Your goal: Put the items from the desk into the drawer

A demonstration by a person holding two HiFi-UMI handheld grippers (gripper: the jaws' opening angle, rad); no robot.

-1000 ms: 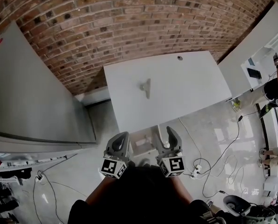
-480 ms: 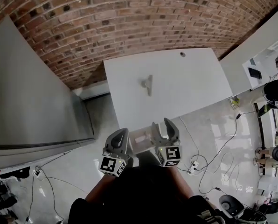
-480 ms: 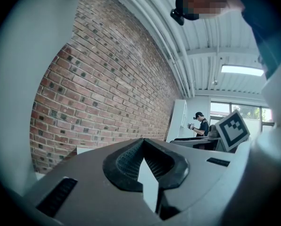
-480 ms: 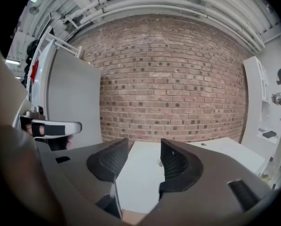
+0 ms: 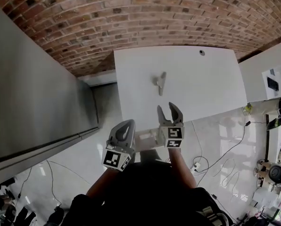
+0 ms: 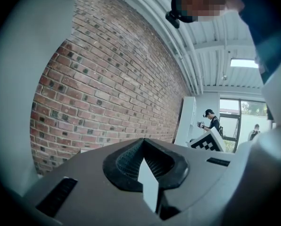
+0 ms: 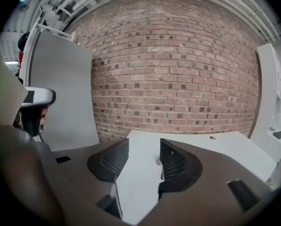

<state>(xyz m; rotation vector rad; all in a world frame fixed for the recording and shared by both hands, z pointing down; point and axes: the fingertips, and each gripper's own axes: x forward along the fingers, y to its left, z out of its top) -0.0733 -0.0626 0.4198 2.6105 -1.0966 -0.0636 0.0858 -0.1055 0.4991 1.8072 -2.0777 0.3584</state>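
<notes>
A white desk (image 5: 197, 84) stands against the brick wall. One small grey clip-like item (image 5: 160, 83) lies on it left of centre, and it also shows as the grey item (image 7: 158, 162) between the right jaws, well ahead of them. My right gripper (image 5: 167, 108) is open and empty over the desk's near edge; in its own view the right gripper (image 7: 144, 149) points at the desk top. My left gripper (image 5: 126, 126) hangs lower and to the left, off the desk, and in its own view the left gripper (image 6: 144, 149) has its pads together. A pale drawer (image 5: 147, 138) juts out between the two grippers.
A large grey panel (image 5: 37, 88) leans at the left. The brick wall (image 5: 131, 13) runs behind the desk. Cables (image 5: 216, 159) trail over the glossy floor at the right, and another white table (image 5: 272, 65) stands beyond. A person (image 6: 211, 121) stands far off.
My right gripper has moved forward from beside the drawer to over the desk's near edge. The left gripper stays low. The head view has shifted, so the desk sits further right.
</notes>
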